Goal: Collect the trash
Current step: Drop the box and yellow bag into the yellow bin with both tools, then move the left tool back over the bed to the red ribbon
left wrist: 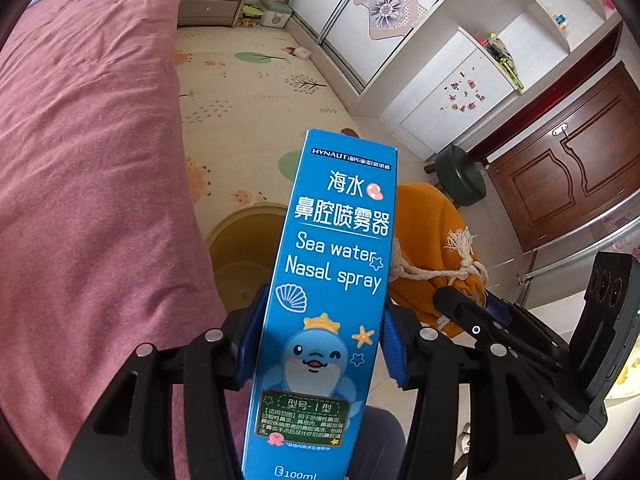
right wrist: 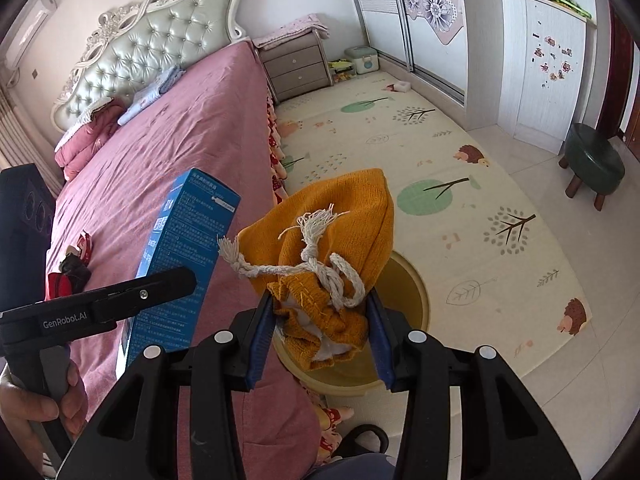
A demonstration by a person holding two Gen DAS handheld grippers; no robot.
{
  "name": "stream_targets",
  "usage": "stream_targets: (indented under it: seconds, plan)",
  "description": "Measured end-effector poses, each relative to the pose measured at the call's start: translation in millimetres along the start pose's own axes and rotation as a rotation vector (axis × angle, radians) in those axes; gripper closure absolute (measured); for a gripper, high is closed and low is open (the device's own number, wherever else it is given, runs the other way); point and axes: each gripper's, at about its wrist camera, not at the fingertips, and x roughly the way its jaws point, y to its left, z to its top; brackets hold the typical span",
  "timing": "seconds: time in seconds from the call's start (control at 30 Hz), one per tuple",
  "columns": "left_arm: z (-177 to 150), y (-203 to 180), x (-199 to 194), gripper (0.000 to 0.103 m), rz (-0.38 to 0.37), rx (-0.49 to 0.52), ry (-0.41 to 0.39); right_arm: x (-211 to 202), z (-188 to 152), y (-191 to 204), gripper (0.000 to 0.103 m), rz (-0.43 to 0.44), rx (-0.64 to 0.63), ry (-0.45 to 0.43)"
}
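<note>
Nasal spray box point(left wrist: 328, 292), blue and printed "Sea water Nasal spray", stands upright between the blue pads point(left wrist: 394, 350) of our left gripper point(left wrist: 320, 344), which is clamped on its lower half. In this left wrist view, we see the yellow bin point(left wrist: 240, 252) on the floor behind the box, just beside the pink bed point(left wrist: 88, 160), partly hidden by the box. To the right of the bin we see the orange knit pouch point(left wrist: 424, 232) with its white cord point(left wrist: 460, 264), held by our right gripper point(left wrist: 472, 312), whose jaw state we cannot tell from here. In the right wrist view, our right gripper point(right wrist: 320, 336) is clamped on the lower end of the orange knit pouch point(right wrist: 340, 216), directly above the yellow bin point(right wrist: 404, 296). The nasal spray box point(right wrist: 180, 264) is held up to the left of the bin, over the edge of the pink bed point(right wrist: 168, 152), with the left gripper point(right wrist: 120, 292) across it. A play mat point(right wrist: 460, 184) lies under the bin.
</note>
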Motion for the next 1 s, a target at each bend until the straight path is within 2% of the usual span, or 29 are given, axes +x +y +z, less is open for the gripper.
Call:
stream_targets:
  seconds: [0.1,0.13,0.17,0.2,0.27,0.3,0.33,0.6,0.87,1.0]
  plan:
    - [7.9,-2.9,10.0,0.052,0.009,-0.005,-0.004,6.7,3.8,-4.8,0.056,-0.03,-0.005,0.006]
    - [10.9,-2.6,11.7,0.05,0.024,-0.012,-0.007,11.2,6.3,-8.3,0.05,-0.041,-0.004,0.015]
    - [13.9,-1.8,12.8,0.04,0.036,-0.019,-0.008,12.0,6.9,-10.8,0.045,-0.05,0.002,0.013]
    - [16.5,-1.2,12.4,0.03,0.045,-0.028,-0.012,12.1,7.5,-13.2,0.045,-0.052,0.009,0.01]
    - [20.1,-0.2,8.9,0.028,0.034,-0.032,-0.022,12.1,8.6,-16.7,0.045,-0.054,0.02,0.012]
    - [20.9,-0.2,6.1,0.021,0.034,-0.025,-0.022,10.9,8.3,-18.1,0.045,-0.054,0.026,0.008]
    - [21.4,-2.1,3.0,0.019,0.04,-0.015,-0.031,9.9,8.1,-18.6,0.045,-0.052,0.031,0.007]
    - [9.0,-4.8,-18.8,0.019,0.076,0.044,-0.054,-4.3,10.3,-2.9,0.045,-0.018,0.022,-0.015]
    - [-2.8,14.4,-58.1,0.019,0.08,0.022,-0.104,-28.8,17.1,36.3,0.045,0.014,-0.05,-0.056]
    - [-12.3,26.7,-83.0,0.019,0.106,0.018,-0.14,-37.5,15.9,63.2,0.045,0.036,-0.09,-0.066]
